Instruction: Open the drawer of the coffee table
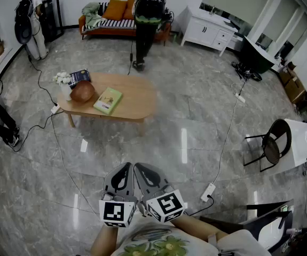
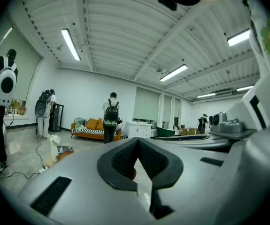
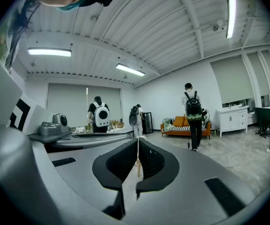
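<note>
The oval wooden coffee table (image 1: 137, 97) stands on the grey floor well ahead of me, left of centre. On it lie a green book (image 1: 108, 100), a brown round object (image 1: 82, 92), a dark blue book (image 1: 79, 77) and a vase of white flowers (image 1: 63, 82). No drawer front shows from here. My left gripper (image 1: 125, 166) and right gripper (image 1: 141, 167) are held side by side near my body, far from the table. Both are shut with nothing in them. In the left gripper view the jaws (image 2: 138, 142) meet, with the vase (image 2: 54, 145) at the left. In the right gripper view the jaws (image 3: 138, 141) also meet.
A person with a backpack (image 1: 148, 15) stands beyond the table before an orange sofa (image 1: 110, 16). Other people stand at the far left (image 1: 31, 23). A white cabinet (image 1: 209, 31), a chair (image 1: 273, 143), floor cables and a power strip (image 1: 208, 192) lie to the right.
</note>
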`<action>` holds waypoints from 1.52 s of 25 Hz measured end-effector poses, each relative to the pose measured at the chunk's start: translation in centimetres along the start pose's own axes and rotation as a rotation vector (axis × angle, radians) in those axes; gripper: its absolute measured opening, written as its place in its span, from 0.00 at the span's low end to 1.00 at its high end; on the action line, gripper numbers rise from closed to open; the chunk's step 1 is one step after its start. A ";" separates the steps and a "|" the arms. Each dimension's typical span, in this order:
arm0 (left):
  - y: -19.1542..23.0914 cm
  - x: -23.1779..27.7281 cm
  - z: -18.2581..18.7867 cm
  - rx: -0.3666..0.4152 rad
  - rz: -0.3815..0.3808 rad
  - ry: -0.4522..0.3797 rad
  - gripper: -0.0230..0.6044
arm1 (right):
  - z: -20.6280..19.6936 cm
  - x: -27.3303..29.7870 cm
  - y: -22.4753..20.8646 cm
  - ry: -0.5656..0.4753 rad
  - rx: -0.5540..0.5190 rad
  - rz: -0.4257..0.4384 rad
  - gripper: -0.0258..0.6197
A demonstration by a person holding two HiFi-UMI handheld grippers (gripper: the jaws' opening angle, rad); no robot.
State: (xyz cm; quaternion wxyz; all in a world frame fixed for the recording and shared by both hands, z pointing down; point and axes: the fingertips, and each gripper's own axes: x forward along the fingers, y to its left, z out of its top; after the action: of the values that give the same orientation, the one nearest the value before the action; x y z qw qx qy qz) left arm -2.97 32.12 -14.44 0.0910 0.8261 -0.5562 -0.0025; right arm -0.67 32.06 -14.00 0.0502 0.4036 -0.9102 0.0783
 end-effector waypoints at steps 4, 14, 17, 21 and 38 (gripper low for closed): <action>0.0 -1.0 0.1 0.005 -0.004 -0.001 0.05 | 0.1 -0.4 0.9 0.000 -0.006 -0.002 0.08; -0.4 -2.4 -2.4 -0.001 -0.019 0.051 0.05 | -2.2 -1.3 1.8 0.051 0.001 0.014 0.08; -0.4 -2.2 -2.9 -0.010 -0.019 0.056 0.05 | -2.7 -1.2 1.6 0.061 0.005 0.019 0.08; -0.2 -1.1 -3.6 -0.016 -0.026 0.072 0.05 | -3.4 -0.7 0.6 0.074 0.017 0.014 0.08; 8.2 12.4 -5.4 -0.048 -0.043 0.158 0.05 | -5.0 12.9 -7.9 0.164 0.053 0.118 0.08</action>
State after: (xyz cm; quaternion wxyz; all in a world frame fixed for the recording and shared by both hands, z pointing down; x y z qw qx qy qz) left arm -5.20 18.53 -6.71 0.1543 0.8331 -0.5291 0.0471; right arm -3.29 18.40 -6.35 0.1089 0.3429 -0.9228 0.1379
